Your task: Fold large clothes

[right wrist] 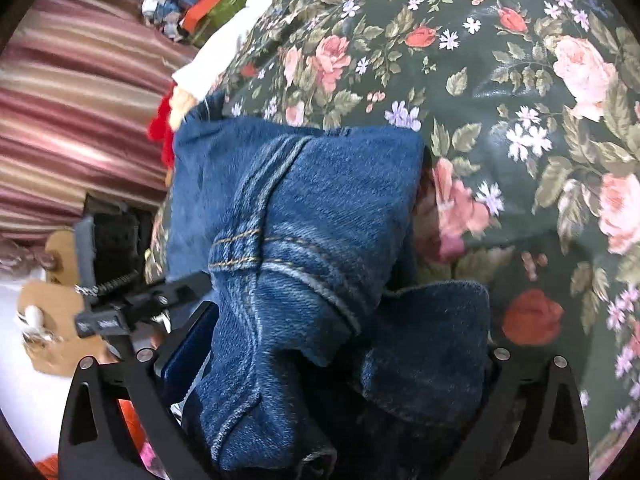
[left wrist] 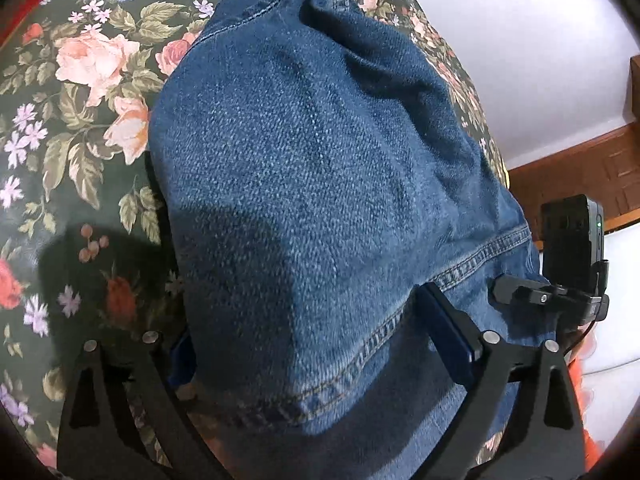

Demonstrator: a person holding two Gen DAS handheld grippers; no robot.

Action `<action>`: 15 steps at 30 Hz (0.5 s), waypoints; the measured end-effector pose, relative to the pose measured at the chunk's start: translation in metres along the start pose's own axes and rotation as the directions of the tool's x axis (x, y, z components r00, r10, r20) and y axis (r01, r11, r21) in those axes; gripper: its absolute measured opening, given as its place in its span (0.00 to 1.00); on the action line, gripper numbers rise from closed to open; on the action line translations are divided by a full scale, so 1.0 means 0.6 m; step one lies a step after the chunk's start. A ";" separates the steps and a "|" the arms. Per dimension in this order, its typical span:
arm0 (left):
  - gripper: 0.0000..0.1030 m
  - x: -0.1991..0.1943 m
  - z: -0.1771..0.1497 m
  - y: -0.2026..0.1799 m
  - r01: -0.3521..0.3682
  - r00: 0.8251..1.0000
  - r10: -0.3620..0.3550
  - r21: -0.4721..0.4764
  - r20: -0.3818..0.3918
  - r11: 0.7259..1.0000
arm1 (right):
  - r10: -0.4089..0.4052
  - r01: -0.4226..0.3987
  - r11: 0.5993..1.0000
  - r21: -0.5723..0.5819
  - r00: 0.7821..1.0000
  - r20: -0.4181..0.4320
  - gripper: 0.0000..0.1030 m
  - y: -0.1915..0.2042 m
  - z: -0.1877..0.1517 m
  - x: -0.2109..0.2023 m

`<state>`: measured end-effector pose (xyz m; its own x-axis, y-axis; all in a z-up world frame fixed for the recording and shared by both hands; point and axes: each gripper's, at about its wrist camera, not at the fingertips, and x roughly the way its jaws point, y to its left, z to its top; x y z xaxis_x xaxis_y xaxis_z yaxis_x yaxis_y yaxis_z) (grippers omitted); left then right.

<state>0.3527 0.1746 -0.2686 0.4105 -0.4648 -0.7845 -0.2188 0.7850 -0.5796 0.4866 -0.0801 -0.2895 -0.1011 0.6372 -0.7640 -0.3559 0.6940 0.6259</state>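
A pair of blue denim jeans (left wrist: 304,168) lies on the dark floral bedspread (left wrist: 80,80). In the left wrist view a hemmed denim edge drapes between the fingers of my left gripper (left wrist: 316,344), which is shut on the denim; the left finger is mostly hidden under the cloth. In the right wrist view the jeans (right wrist: 312,220) are bunched, with thick seams and a stitched band, and fill the space between the fingers of my right gripper (right wrist: 344,344), which is shut on the denim. Both fingertips there are hidden by cloth.
The floral bedspread (right wrist: 500,100) spreads to the right and beyond the jeans. A striped maroon cloth (right wrist: 72,112) and a pile of colourful clutter (right wrist: 200,4) sit at the left. A wooden ledge (left wrist: 576,172) and white wall (left wrist: 520,40) are at the right.
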 end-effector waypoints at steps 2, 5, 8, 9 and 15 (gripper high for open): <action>0.88 -0.008 0.001 -0.013 -0.018 0.999 0.017 0.025 0.027 1.000 | 0.000 0.000 1.000 0.001 1.000 -0.002 0.91 0.009 -0.002 0.000; 0.75 -0.036 -0.003 -0.044 -0.061 0.995 0.053 0.101 0.082 0.993 | -0.046 0.047 0.999 -0.028 0.999 0.028 0.72 0.031 -0.011 -0.009; 0.61 -0.077 0.004 -0.066 -0.060 0.990 0.043 0.126 0.135 0.990 | -0.046 0.046 0.999 -0.001 0.998 0.045 0.57 0.047 -0.022 -0.032; 0.58 -0.094 0.006 -0.074 -0.052 0.988 0.030 0.137 0.154 0.989 | -0.037 0.036 0.999 0.012 0.998 0.042 0.52 0.052 -0.026 -0.037; 0.49 -0.184 -0.007 -0.110 -0.067 0.975 0.012 0.243 0.222 0.968 | -0.051 0.056 0.996 -0.072 0.996 0.076 0.44 0.137 -0.056 -0.066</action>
<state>0.3180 0.1726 -0.1447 0.5940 -0.3529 -0.7230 -0.0243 0.8904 -0.4546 0.4302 -0.0594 -0.2128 -0.0119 0.6250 -0.7805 -0.4265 0.7028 0.5693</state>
